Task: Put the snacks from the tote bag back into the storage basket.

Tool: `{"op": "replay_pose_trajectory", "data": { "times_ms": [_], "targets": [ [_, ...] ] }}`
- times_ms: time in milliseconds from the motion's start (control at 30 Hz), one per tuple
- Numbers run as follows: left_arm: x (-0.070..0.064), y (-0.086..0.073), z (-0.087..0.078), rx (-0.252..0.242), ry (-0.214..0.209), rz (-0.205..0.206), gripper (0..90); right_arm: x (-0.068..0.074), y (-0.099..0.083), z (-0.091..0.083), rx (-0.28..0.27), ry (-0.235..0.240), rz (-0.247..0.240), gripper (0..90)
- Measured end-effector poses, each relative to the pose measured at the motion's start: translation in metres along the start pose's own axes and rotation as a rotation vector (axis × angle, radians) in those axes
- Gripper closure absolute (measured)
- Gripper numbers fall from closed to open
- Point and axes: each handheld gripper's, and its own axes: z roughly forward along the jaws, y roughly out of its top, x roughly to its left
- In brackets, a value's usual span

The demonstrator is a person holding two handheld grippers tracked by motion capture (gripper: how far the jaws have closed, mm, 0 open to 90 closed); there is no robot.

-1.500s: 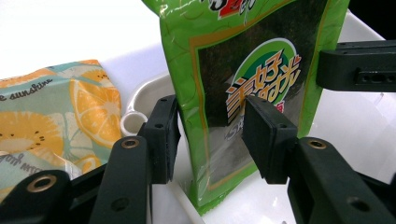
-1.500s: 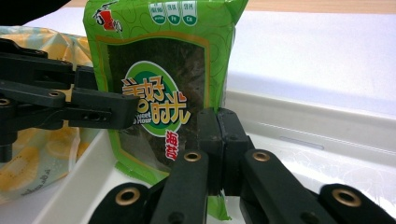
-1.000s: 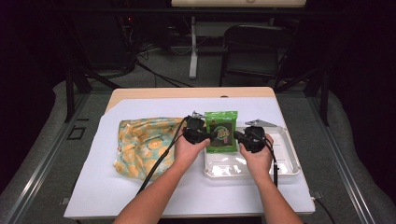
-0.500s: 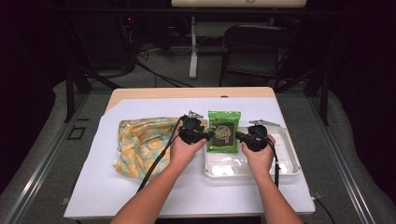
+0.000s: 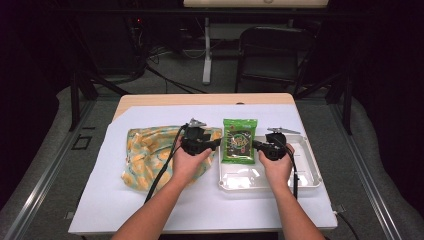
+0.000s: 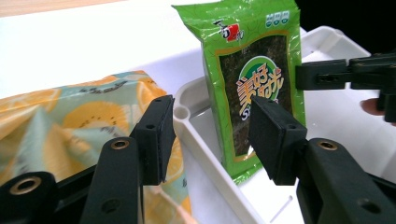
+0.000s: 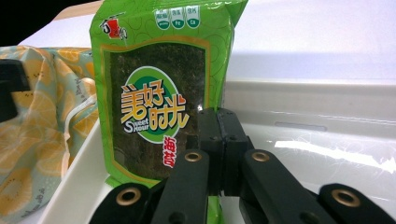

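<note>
Green seaweed snack packet [image 5: 239, 140] stands upright in white tray [image 5: 305, 176], right gripper [image 5: 259, 145] pinching its edge, left gripper [image 5: 215, 145] spread.

So over the last second the left gripper [image 5: 216, 144] lets go of the green seaweed packet [image 5: 239, 140] and backs off toward 9 o'clock, jaws now spread wide. The packet shifts a touch toward 3 o'clock over the white tray [image 5: 310, 170], held by just the right gripper [image 5: 256, 145], pinched on its edge.

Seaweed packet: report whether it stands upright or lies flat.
Upright: the seaweed packet stands on its bottom edge in the white tray, held at its edge by the right gripper.
</note>
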Motion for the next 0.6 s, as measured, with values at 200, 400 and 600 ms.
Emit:
{"op": "replay_pose_trajectory", "data": {
  "times_ms": [200,400,600],
  "targets": [
    [0.01,-0.006,-0.023,-0.038,0.005,-0.007,50.5,-0.002,0.0,0.003,-0.001,0.008,0.025,90.0],
    [0.025,-0.021,-0.051,-0.068,0.015,-0.018,50.5,-0.006,0.001,0.005,0.008,0.02,0.053,90.0],
    [0.036,-0.037,-0.077,-0.078,0.056,0.007,50.5,-0.006,0.001,0.008,0.012,0.017,0.066,90.0]
  ]
}}
